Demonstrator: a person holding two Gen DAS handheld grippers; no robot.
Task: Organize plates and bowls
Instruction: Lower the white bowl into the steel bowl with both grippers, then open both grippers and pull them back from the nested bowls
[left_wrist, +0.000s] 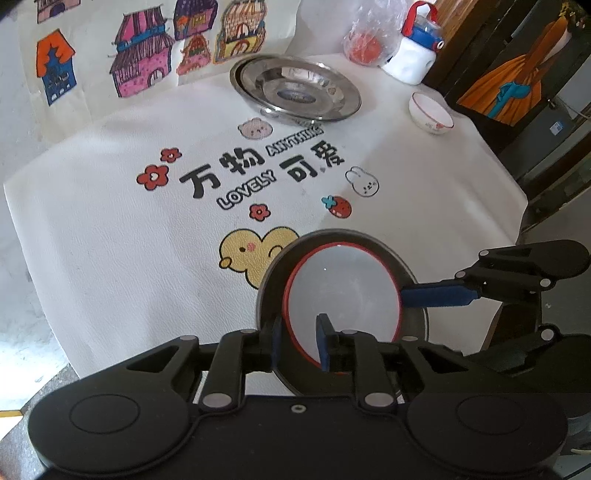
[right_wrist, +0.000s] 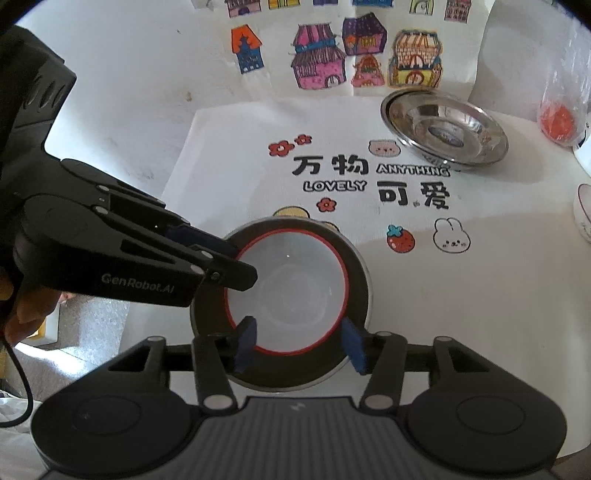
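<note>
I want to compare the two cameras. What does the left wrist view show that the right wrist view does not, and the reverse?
Only the left wrist view shows the blue-and-white bottle whole and the dark doorway beside the table.

Only the right wrist view shows a hand and a black cable.

Both show the red-rimmed bowl nested in a dark bowl, the steel plates, the small white bowl and the printed tablecloth.

Left view: from my left gripper (left_wrist: 300, 341), tilted steeply down, close over the bowl (left_wrist: 341, 295), facing the far wall.
Right view: from my right gripper (right_wrist: 300, 341), equally steep and close over the same bowl (right_wrist: 286, 291).
Shared: the bowl, the cloth (left_wrist: 110, 229), the steel dish (left_wrist: 295, 88).
</note>
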